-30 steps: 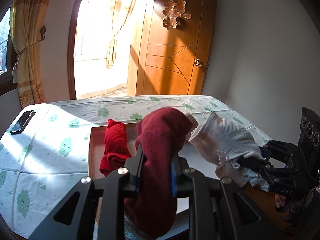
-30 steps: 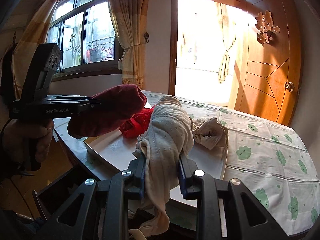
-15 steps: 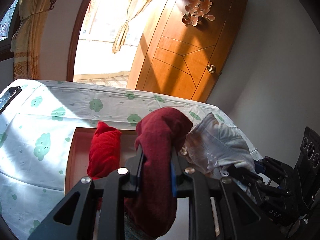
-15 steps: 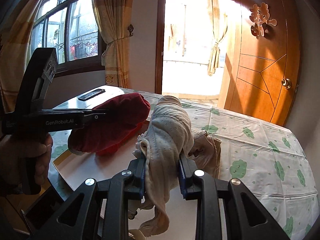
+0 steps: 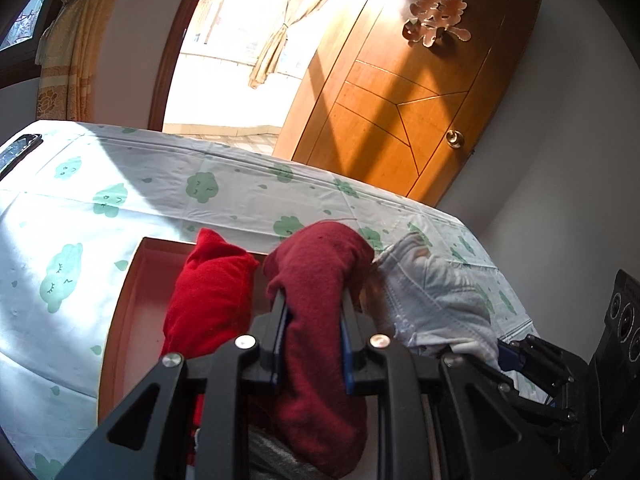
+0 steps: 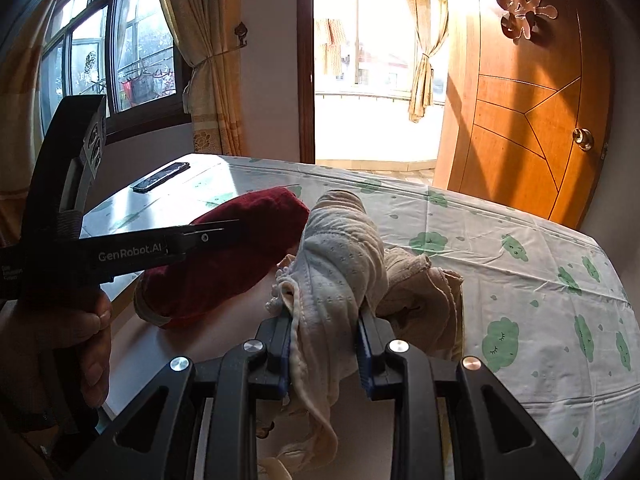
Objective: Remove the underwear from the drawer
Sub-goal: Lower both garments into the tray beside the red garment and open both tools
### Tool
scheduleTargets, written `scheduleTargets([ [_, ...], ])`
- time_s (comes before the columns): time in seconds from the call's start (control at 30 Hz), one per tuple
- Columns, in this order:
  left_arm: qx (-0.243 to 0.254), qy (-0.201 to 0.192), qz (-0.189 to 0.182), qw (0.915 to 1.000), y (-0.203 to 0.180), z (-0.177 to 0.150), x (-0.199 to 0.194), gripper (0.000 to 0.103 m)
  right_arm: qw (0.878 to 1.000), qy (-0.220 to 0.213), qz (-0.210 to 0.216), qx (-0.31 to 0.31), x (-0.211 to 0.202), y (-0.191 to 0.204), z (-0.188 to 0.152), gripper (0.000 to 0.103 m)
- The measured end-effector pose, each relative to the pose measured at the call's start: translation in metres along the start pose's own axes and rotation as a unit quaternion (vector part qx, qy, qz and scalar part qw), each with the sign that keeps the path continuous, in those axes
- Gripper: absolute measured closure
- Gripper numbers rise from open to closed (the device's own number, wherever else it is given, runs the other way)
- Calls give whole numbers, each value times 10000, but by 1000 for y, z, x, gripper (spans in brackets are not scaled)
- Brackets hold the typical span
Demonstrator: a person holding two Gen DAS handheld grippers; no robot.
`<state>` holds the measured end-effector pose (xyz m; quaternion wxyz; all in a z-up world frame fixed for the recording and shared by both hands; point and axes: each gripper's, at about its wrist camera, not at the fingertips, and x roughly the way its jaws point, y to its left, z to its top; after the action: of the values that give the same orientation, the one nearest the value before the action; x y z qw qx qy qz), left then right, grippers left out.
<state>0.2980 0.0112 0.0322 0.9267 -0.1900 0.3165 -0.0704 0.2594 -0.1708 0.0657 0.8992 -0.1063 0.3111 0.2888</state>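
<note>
Currently, left wrist view: left gripper (image 5: 310, 340) clamped on a dark maroon knit underwear piece (image 5: 320, 320), lower centre, above the shallow pinkish tray (image 5: 120, 304); a bright red folded garment (image 5: 208, 300) lies there. Loose tail may snag the tray rim.

Right wrist view: right gripper (image 6: 324, 344) pinches pale cream perforated cotton underwear (image 6: 340, 268), centre frame; its dangling hem could drag the beige crumpled garment (image 6: 424, 296) beside it.

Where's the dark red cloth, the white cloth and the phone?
dark red cloth (image 5: 320, 280), left wrist view, its upper bulge.
white cloth (image 6: 340, 256), right wrist view, its dotted top.
phone (image 6: 162, 176), right wrist view, its screen.
</note>
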Motion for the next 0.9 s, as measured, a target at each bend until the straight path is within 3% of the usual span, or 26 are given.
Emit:
scheduleTargets([
  [0.17, -221, 348, -6, 9991, 7, 0, 15, 72, 9997, 233, -25, -37, 16, 3, -2, 75],
  [0.23, -279, 323, -12, 9991, 9, -1, 14, 69, 9995, 316, -19, -40, 19, 3, -2, 74],
  [0.37, -353, 191, 16, 9992, 12, -1, 6, 49, 9990, 439, -26, -61, 20, 2, -6, 68],
  [0.47, -347, 111, -7, 9993, 12, -1, -1, 42, 9990, 441, -56, -12, 17, 0, -9, 61],
  [0.73, -129, -99, 8, 9999, 6, -6, -23, 35, 9996, 208, -167, 25, -2, -1, -12, 41],
  [0.9, 53, -251, 38, 9997, 5, -11, -42, 34, 9998, 88, -183, 48, -18, -1, -15, 40],
])
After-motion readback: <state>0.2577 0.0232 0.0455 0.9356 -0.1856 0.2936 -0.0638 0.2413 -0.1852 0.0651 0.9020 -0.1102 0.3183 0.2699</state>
